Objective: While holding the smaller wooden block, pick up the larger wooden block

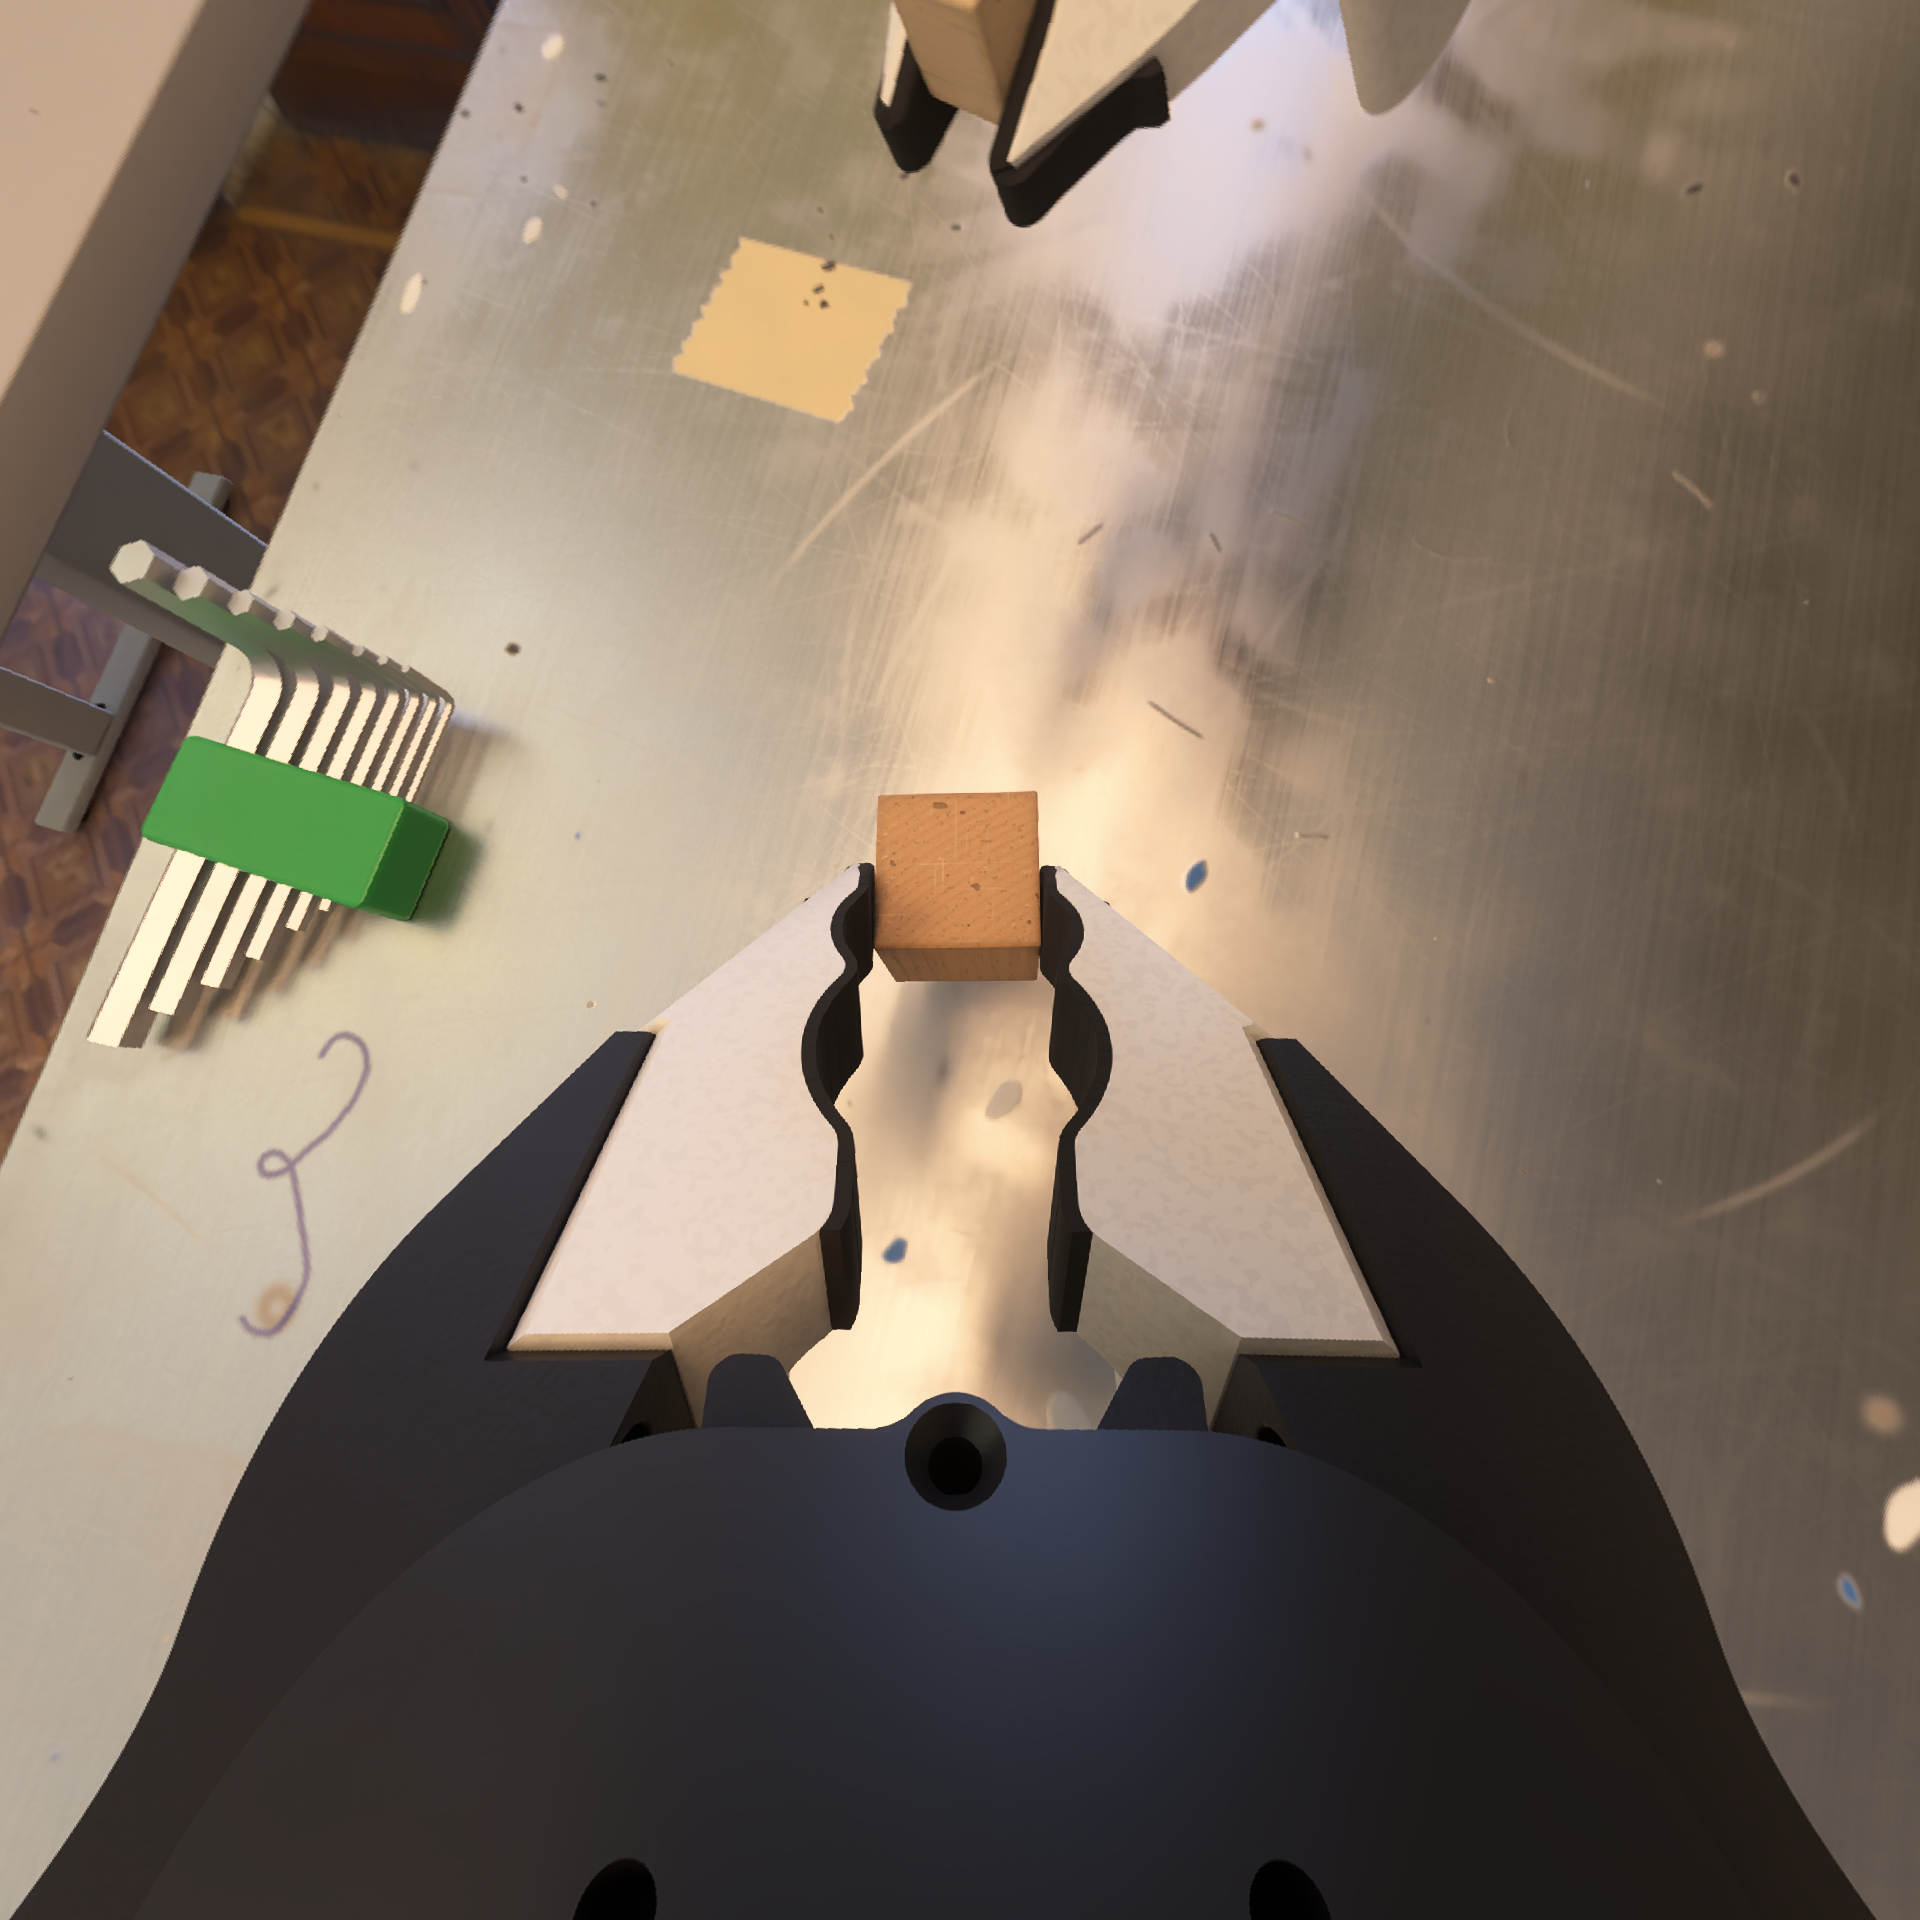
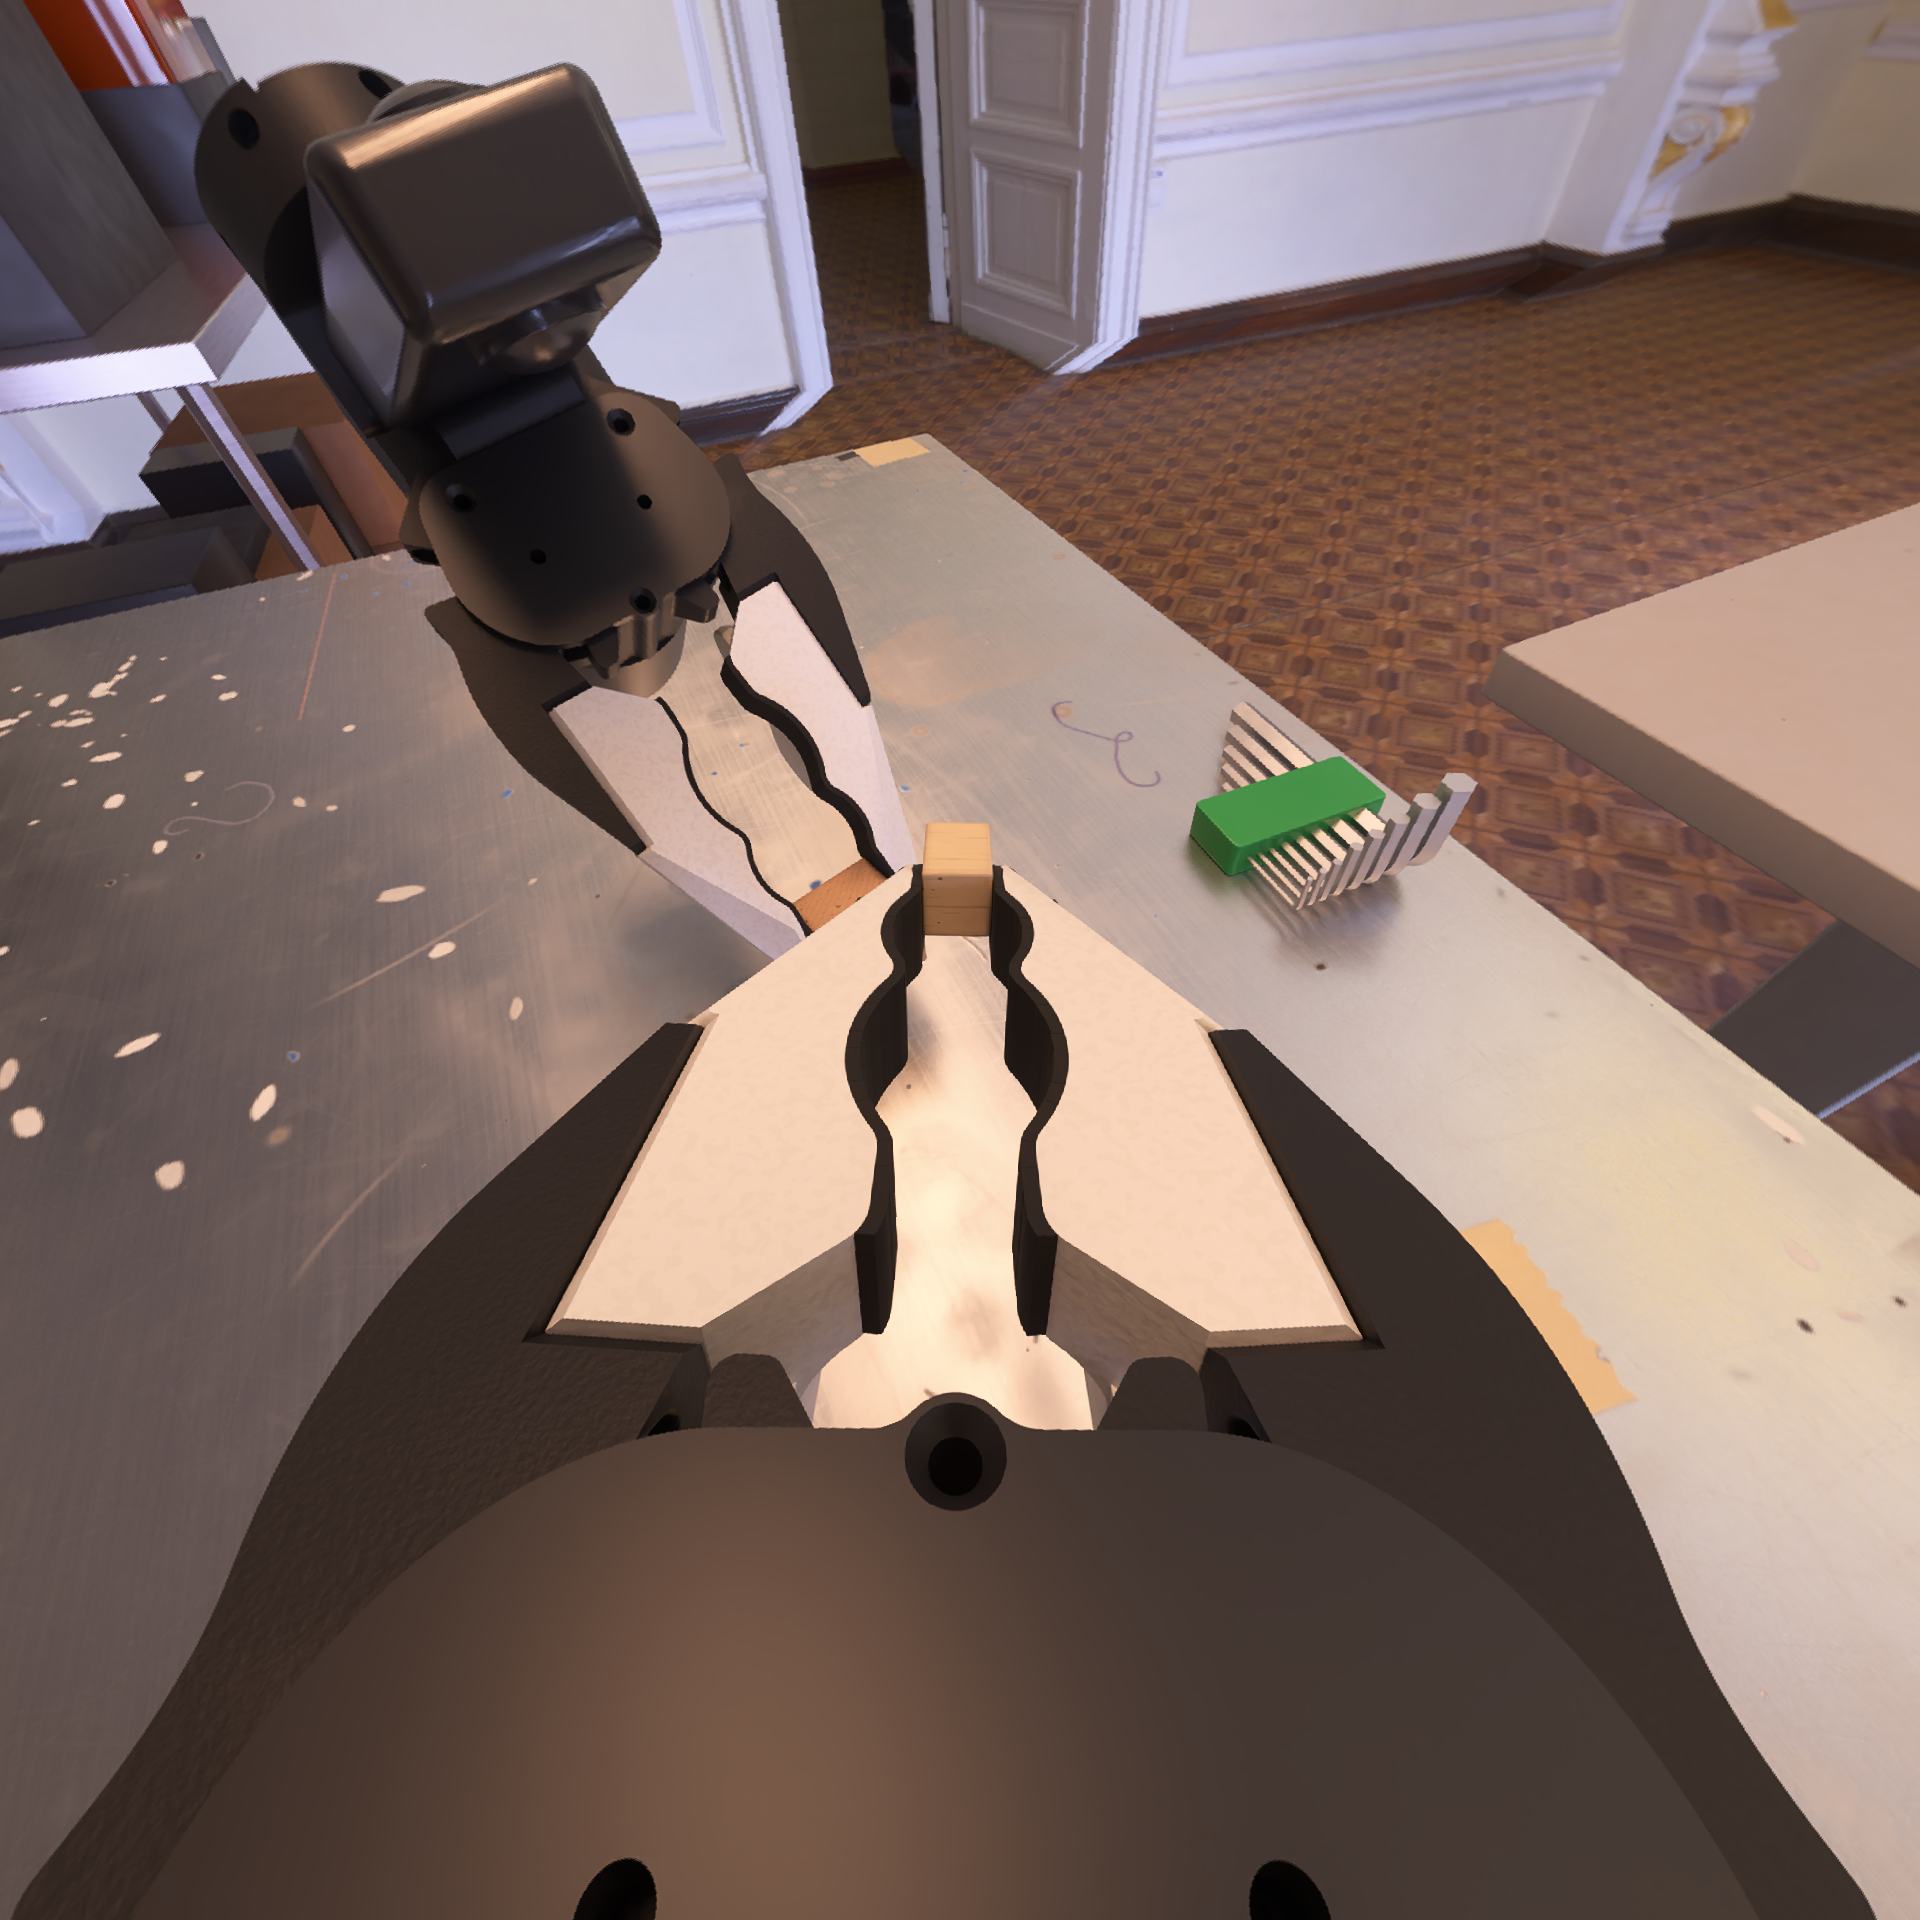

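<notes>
Wood sits pinched in both sets of fingertips. The left gripper (image 1: pixel 957 894) clamps the orange-brown cube, by its look the larger wooden block (image 1: pixel 957 883), clear of the metal table (image 1: pixel 1455 727). The right gripper (image 2: pixel 957 904) grips the paler, smaller wooden block (image 2: pixel 957 878). Both picks look done; at most a lift remains. Farther off, the allen key set (image 2: pixel 1340 831) lies untouched. True block sizes are hard to compare, and the left view crops the paler one.

Left claw (image 1: pixel 957 914) & right claw (image 2: pixel 957 902) both clamped, tips near.
</notes>
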